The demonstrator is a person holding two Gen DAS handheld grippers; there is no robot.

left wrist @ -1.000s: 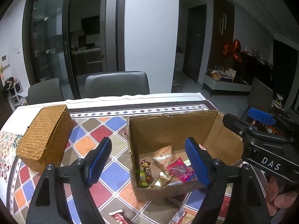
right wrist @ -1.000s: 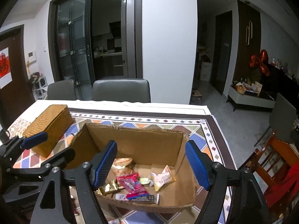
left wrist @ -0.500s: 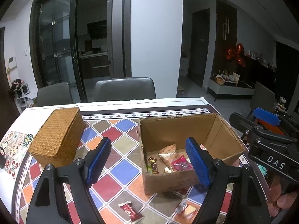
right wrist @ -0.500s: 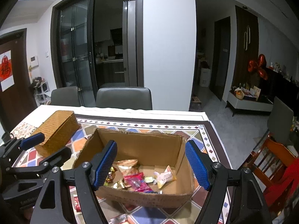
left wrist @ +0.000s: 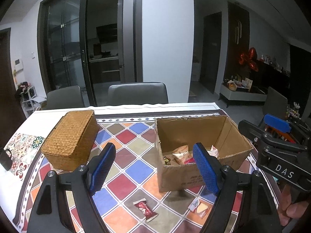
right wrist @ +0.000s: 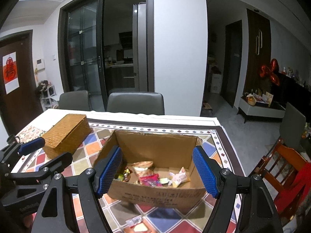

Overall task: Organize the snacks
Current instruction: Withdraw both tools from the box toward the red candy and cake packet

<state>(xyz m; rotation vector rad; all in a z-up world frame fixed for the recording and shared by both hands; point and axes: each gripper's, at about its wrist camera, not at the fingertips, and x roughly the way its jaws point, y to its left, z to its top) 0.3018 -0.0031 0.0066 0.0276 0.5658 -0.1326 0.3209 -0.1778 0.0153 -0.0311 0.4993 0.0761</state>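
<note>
A: While both your grippers, left (left wrist: 153,171) and right (right wrist: 156,171), hang spread wide and empty, what can go wrong?

B: Your low reach may crush the thin wrappers or nudge the box (left wrist: 196,174).

A: Count?

B: Two snacks loose at lower centre of the left view: red (left wrist: 145,210), orange (left wrist: 200,207). One box at centre right, several snacks inside. One basket (left wrist: 71,138).

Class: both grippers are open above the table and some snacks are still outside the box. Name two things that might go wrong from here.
1. The red snack and the orange snack lie flat on the tablecloth, so fingers may slide over them or snag the cloth.
2. The box is light cardboard; the left gripper or right gripper could nudge it.
</note>
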